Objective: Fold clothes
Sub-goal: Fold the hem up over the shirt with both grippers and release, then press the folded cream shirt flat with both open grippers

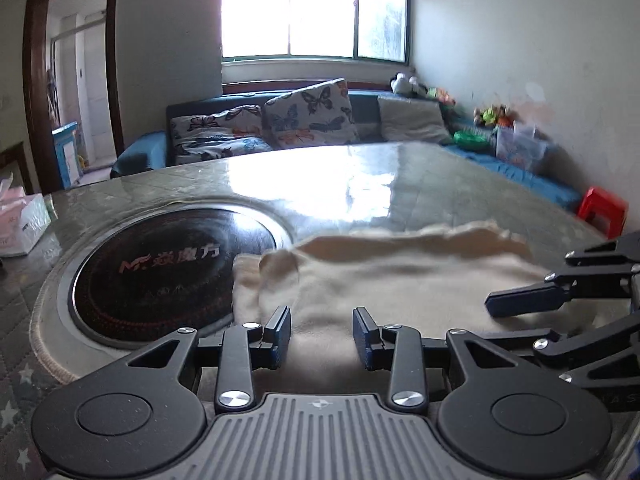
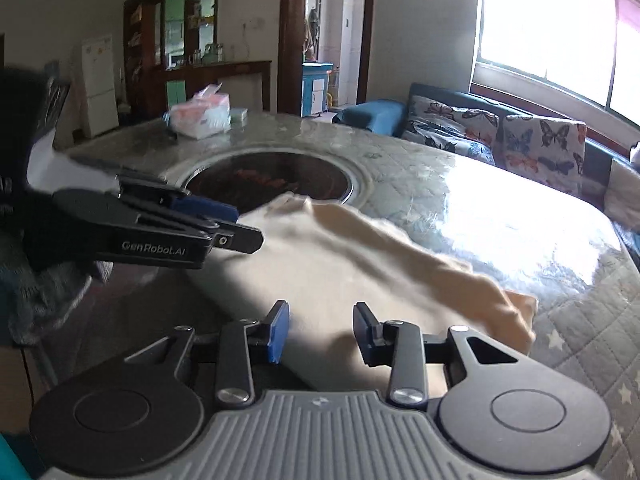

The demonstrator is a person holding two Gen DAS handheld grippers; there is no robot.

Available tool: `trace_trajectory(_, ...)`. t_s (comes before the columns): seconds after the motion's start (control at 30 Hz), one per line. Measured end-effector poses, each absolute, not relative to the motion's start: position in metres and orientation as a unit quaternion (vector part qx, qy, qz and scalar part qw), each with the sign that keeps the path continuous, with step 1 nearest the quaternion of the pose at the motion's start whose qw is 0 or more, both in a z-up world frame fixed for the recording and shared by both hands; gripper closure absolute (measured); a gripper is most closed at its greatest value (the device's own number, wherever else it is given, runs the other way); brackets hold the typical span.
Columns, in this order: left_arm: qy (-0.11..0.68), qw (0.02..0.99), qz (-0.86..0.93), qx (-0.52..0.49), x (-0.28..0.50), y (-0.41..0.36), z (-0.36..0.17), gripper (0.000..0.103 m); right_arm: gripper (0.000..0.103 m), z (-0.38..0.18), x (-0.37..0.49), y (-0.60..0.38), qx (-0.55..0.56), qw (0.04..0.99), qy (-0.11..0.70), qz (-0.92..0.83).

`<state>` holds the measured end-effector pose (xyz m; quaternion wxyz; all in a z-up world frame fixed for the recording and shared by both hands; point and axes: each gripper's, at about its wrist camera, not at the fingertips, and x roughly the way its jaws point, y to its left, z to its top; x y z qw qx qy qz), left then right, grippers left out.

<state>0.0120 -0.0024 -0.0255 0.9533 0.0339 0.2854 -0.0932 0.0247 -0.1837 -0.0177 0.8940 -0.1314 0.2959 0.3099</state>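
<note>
1. Left tool (image 1: 322, 338) stood with its jaws apart, nothing clamped, the cream soft fleece garment (image 1: 400, 280) lying flat just ahead of and beneath its fingertips.
2. Right tool (image 2: 320, 334) was likewise parted and empty above the same garment (image 2: 360, 272).
3. Beyond both tools, a round black cooktop (image 1: 172, 268) sat sunk in the glossy quilt-patterned surface (image 1: 320, 176).

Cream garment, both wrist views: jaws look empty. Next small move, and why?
Probably lower both grippers onto the near hem and pinch it. The cream garment lies flat on the table, one end touching the round cooktop. The left gripper and right gripper hover just above it, jaws apart, nothing between them, so no fold can start until they grip.
</note>
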Motion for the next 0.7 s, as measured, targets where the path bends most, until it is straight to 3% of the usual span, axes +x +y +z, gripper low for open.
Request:
trace_trajectory(0.47, 0.298, 0.95, -0.095, 0.025, -0.007, -0.011, -0.032, 0.063, 0.069, -0.025, 0.009, -0.202, -0.143, 0.889, 0.295, 0.32)
trace_trajectory(0.7, 0.299, 0.949, -0.096, 0.032, -0.003, -0.012, -0.03, 0.061, 0.07, -0.011, 0.001, -0.24, -0.078, 0.909, 0.293, 0.287)
